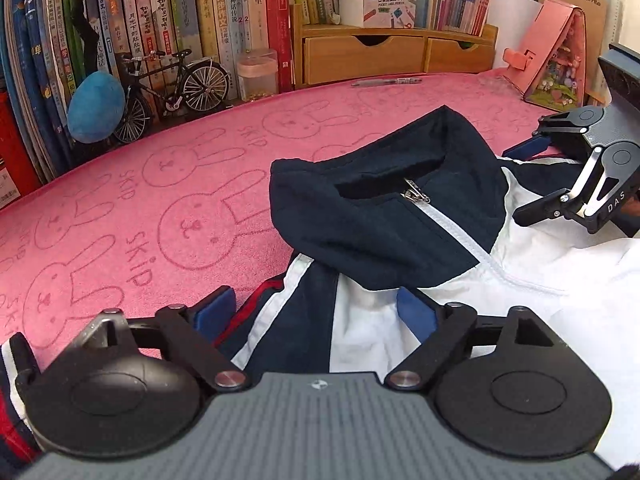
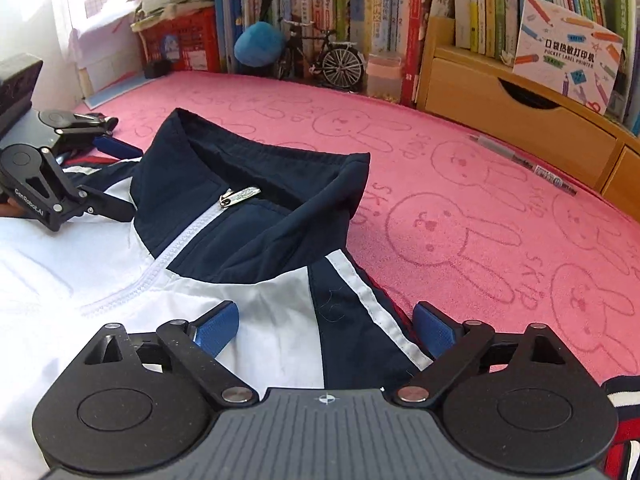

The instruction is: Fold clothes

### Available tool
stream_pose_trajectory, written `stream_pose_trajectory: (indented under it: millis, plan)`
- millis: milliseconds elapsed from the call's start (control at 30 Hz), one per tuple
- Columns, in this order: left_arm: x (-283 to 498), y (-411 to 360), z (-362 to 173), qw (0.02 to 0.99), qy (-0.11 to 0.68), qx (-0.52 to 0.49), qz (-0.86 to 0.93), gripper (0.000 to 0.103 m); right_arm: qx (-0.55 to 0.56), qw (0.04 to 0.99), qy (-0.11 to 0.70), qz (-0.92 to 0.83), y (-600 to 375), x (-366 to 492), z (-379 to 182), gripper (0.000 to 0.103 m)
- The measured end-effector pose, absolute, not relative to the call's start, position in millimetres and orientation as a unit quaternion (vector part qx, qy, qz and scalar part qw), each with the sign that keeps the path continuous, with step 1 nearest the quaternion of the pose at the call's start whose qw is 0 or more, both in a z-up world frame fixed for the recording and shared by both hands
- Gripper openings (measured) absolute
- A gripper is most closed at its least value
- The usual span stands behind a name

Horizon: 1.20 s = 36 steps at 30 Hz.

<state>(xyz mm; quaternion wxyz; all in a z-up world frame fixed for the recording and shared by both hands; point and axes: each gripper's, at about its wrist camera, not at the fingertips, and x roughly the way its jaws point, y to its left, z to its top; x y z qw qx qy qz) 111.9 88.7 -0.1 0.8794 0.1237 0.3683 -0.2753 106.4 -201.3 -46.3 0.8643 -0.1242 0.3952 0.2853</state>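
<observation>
A: Garments counted?
B: One jacket (image 1: 400,232), navy and white, zipped, collar up, flat on pink rabbit-print towel (image 1: 160,200) over the table.
A: Grippers?
B: Two. Left gripper (image 1: 316,316) spread wide astride one striped shoulder, pads not pressing cloth. Right gripper (image 2: 326,326) likewise agape over the other shoulder.
A: Gripping anything?
B: Nothing pinched by either.
A: Background count?
B: One model bicycle (image 1: 176,84), one blue plush (image 1: 96,108), one pen (image 2: 524,164), two wooden drawers (image 1: 364,54).

A smooth, thin woven jacket (image 1: 404,236) with a metal zip pull (image 2: 239,197) is laid on a rough pink terry cloth (image 1: 168,184); matt wooden drawers (image 1: 394,53) are noted.
</observation>
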Motion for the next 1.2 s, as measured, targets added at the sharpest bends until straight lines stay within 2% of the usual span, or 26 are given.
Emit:
stream_pose_trajectory:
  millis: [133,167,233,267,300,333,367,400,467,600,700,800,933,1100,1200]
  plan:
    - [115.8,93.5,5.3,0.871,0.373,0.121,-0.297,0.073,-0.137,0.855,0.399,0.302,-202.1,108.8,-43.3,0.091]
    - [118.7,95.3,6.7,0.871,0.376,0.113,-0.295,0.069,-0.137,0.853,0.402,0.302,-201.0,110.3,-42.7,0.091]
    - [115.3,91.9,8.0,0.878,0.373,0.110,-0.279,0.058,-0.140,0.855,0.399,0.301,-196.5,107.1,-41.0,0.083]
    - [111.3,89.5,8.2,0.882,0.369,0.110,-0.270,0.047,-0.141,0.859,0.393,0.297,-193.6,102.6,-39.1,0.069]
    - [106.3,86.7,8.2,0.887,0.364,0.112,-0.261,0.034,-0.144,0.863,0.388,0.291,-190.3,97.7,-37.1,0.049]
    - [97.3,81.6,7.7,0.893,0.357,0.120,-0.248,0.027,-0.154,0.867,0.382,0.281,-184.5,90.5,-34.9,0.041]
    - [87.6,76.1,7.0,0.899,0.349,0.129,-0.233,0.016,-0.170,0.868,0.376,0.275,-178.2,82.9,-33.6,0.024]
    - [75.9,68.6,5.7,0.905,0.338,0.146,-0.215,0.008,-0.193,0.870,0.369,0.263,-170.2,74.4,-33.0,0.014]
    - [59.1,54.7,6.4,0.912,0.305,0.192,-0.193,0.006,-0.245,0.876,0.348,0.228,-153.2,58.5,-31.3,0.010]
    - [66.0,42.9,35.1,0.932,0.225,0.239,-0.155,0.006,-0.303,0.900,0.264,0.172,-134.4,41.6,-9.3,0.009]
    - [89.1,35.6,67.0,0.946,0.165,0.245,-0.129,0.006,-0.304,0.922,0.201,0.129,-134.7,62.5,22.7,0.009]
    - [125.0,16.8,80.1,0.948,0.147,0.257,-0.117,0.007,-0.294,0.936,0.171,0.094,-134.1,95.8,47.3,0.009]
    - [174.5,-7.5,55.6,0.941,0.161,0.284,-0.090,0.007,-0.304,0.936,0.171,0.053,-127.9,156.2,36.4,0.009]
    - [233.9,-12.4,15.1,0.940,0.209,0.263,-0.069,0.007,-0.301,0.930,0.211,0.015,-131.3,219.9,-13.1,0.009]
    - [259.1,-10.0,-8.1,0.932,0.253,0.253,-0.062,0.006,-0.265,0.933,0.246,-0.008,-147.0,248.0,-36.7,0.004]
